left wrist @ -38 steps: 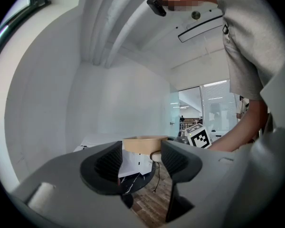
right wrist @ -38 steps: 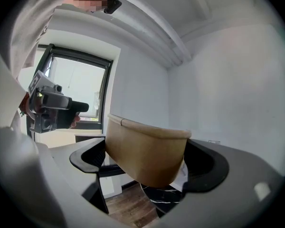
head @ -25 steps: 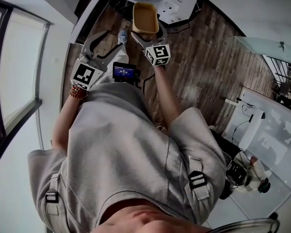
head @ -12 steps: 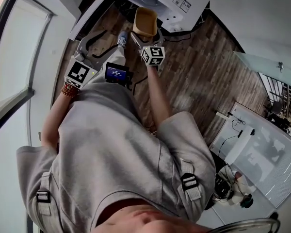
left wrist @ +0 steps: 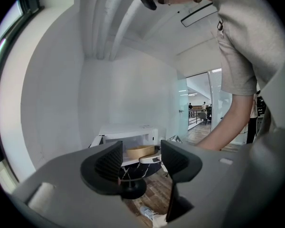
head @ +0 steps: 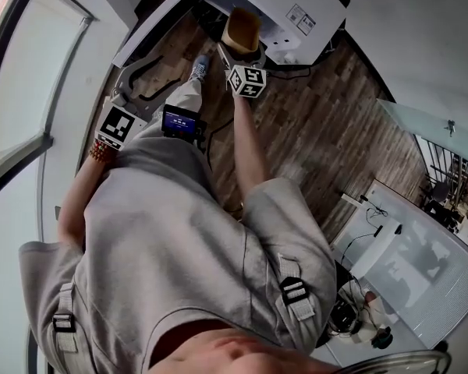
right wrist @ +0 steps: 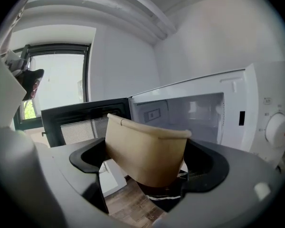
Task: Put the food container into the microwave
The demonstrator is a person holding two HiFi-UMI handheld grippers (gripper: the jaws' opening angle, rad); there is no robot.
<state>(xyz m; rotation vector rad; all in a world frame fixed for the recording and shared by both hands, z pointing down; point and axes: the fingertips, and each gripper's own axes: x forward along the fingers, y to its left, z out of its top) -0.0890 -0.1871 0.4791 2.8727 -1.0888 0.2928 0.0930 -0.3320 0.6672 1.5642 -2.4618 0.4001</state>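
The right gripper (right wrist: 149,175) is clamped on the container (right wrist: 147,146), one jaw against each side wall, and over the last second it has carried it forward: in the head view the container was short of the microwave (right wrist: 256,103) and now overlaps its front edge. I take that to mean the carry is nearly over and the insertion is about to begin. The container is not yet inside. It is held in the air just before the open cavity, which shows lit and empty beyond its rim, with the door (right wrist: 80,120) swung wide to the left. The container sits mouth up, its near wall facing the right gripper's camera, and its rim slants a little, lower on the right. Its long axis appears to run along the line of the gripper, the far short end leading toward the cavity, so it should go in lengthwise if pushed straight on. The left gripper (left wrist: 141,159) has stayed low and off to the left through the same second, its jaws apart with nothing between them. Its view looks across at the container, side-on, level with the microwave's mouth, above the dark marbled table (left wrist: 135,171) that carries the microwave
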